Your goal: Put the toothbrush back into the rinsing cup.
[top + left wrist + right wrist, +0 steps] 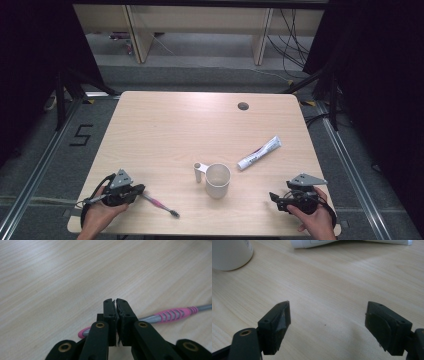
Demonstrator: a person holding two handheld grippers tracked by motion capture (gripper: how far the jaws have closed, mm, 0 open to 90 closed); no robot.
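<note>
A pink and grey toothbrush (160,204) lies on the table near its front left. Its handle end (172,314) runs crosswise under the jaws of my left gripper (140,189), which are pressed together (115,301) with nothing between them. A white cup (218,180) with a handle stands at the front middle. Right of it and farther back lies a white toothpaste tube (259,152). My right gripper (274,197) sits low at the front right, open (327,315) over bare wood. In its view the cup (229,253) and the tube (317,243) lie ahead.
The wooden table (165,125) has a round cable hole (243,106) near its back edge. The front edge runs just below both hands. Black stands and cables line the floor at both sides.
</note>
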